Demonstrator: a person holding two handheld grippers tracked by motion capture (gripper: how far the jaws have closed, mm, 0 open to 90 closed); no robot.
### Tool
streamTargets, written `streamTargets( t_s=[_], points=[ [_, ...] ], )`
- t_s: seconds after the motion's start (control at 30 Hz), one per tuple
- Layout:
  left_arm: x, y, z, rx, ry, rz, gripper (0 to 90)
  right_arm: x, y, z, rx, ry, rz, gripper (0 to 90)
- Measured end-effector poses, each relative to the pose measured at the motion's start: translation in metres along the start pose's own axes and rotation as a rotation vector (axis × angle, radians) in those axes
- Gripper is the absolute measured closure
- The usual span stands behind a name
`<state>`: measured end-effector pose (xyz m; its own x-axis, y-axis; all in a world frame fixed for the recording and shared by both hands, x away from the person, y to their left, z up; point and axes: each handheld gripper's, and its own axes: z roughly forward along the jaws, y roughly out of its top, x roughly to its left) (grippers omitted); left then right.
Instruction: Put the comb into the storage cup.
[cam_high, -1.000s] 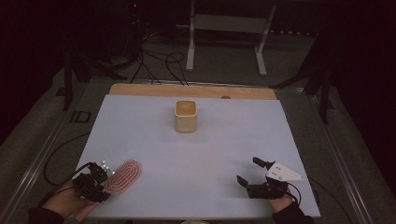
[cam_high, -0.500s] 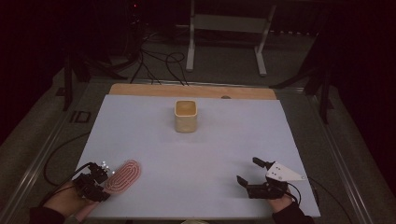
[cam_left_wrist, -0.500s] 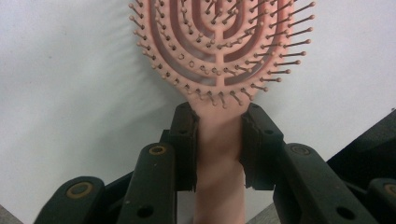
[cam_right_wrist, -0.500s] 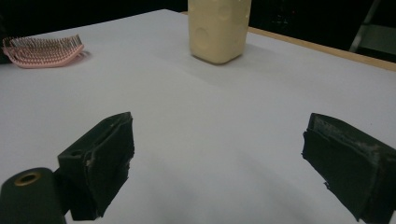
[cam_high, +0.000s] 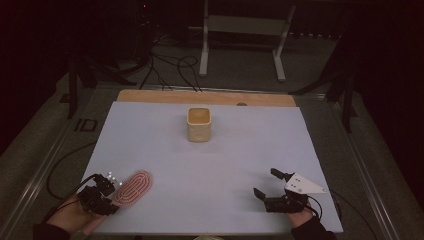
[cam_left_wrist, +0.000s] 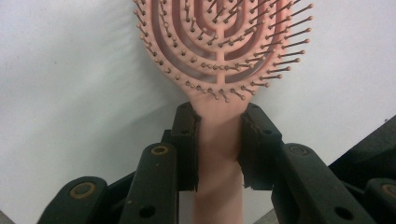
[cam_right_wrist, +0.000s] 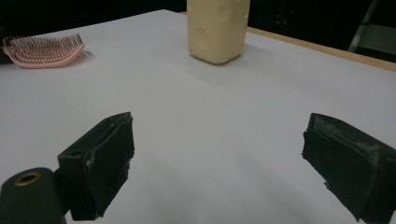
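A pink oval hairbrush (cam_high: 133, 185) lies bristles up near the front left corner of the white table (cam_high: 225, 160). My left gripper (cam_high: 112, 188) is shut on its handle. In the left gripper view both black pads press the handle's sides just below the bristled head of the hairbrush (cam_left_wrist: 224, 42), with my left gripper (cam_left_wrist: 218, 140) pointing along it. My right gripper (cam_high: 264, 183) rests near the front right of the table, open, with nothing between its fingers. The right gripper view looks between those wide jaws of my right gripper (cam_right_wrist: 224, 154) across bare table to the hairbrush (cam_right_wrist: 44, 51) far off at the left.
A cream, square-sided cup (cam_high: 200, 125) stands upright toward the back middle of the table, also seen as the cup (cam_right_wrist: 218, 30) ahead of the right jaws. A wooden strip (cam_high: 205, 97) runs along the far edge. Cables and a metal stand lie on the dark floor beyond.
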<state>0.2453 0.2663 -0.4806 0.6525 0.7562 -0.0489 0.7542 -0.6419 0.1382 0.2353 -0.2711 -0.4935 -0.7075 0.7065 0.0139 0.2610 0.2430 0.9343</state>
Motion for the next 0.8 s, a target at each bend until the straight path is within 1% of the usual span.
streamTargets(
  t_s=[0.03,0.1,0.17,0.23,0.27,0.3,0.33,0.37,0.53,0.57,0.7,0.77,0.8],
  points=[
    [0.000,0.001,-0.001,-0.008,-0.001,-0.005,71.0,0.000,0.000,0.000,0.001,0.000,0.001,8.8],
    [0.000,0.002,-0.002,-0.013,0.002,0.002,71.0,0.000,0.000,0.000,0.000,0.000,0.001,8.8],
    [-0.001,0.003,-0.004,-0.027,-0.004,-0.002,71.0,0.000,0.000,0.000,-0.001,-0.001,0.004,8.8],
    [-0.002,0.004,-0.005,-0.026,-0.003,0.003,71.0,0.000,0.000,0.000,-0.002,0.000,0.005,8.8],
    [-0.003,0.005,-0.007,-0.035,0.000,0.006,71.0,0.000,0.000,0.000,-0.001,0.000,0.004,8.8],
    [-0.003,0.005,-0.008,-0.042,-0.007,0.003,71.0,0.000,0.000,0.000,-0.001,0.000,0.003,8.8],
    [-0.004,0.005,-0.008,-0.048,-0.006,0.010,71.0,0.000,0.000,0.000,-0.002,0.001,0.002,8.8],
    [-0.005,0.007,-0.010,-0.059,0.000,0.006,71.1,0.000,0.000,0.000,-0.003,0.001,0.001,8.8],
    [-0.011,0.012,-0.015,-0.083,0.005,0.031,71.1,0.000,0.000,0.000,-0.002,0.001,0.001,8.8],
    [-0.013,0.013,-0.016,-0.092,-0.003,0.035,71.0,0.000,0.000,0.000,-0.003,0.001,0.002,8.8],
    [-0.018,0.018,-0.020,-0.111,-0.004,0.055,71.1,0.000,0.000,0.000,-0.002,0.001,0.001,8.8],
    [-0.020,0.021,-0.021,-0.123,-0.009,0.057,71.1,0.000,0.000,0.000,-0.003,0.002,0.002,8.8],
    [-0.020,0.022,-0.021,-0.125,-0.008,0.067,71.0,0.000,0.000,-0.001,-0.003,0.002,0.001,8.8]
  ],
)
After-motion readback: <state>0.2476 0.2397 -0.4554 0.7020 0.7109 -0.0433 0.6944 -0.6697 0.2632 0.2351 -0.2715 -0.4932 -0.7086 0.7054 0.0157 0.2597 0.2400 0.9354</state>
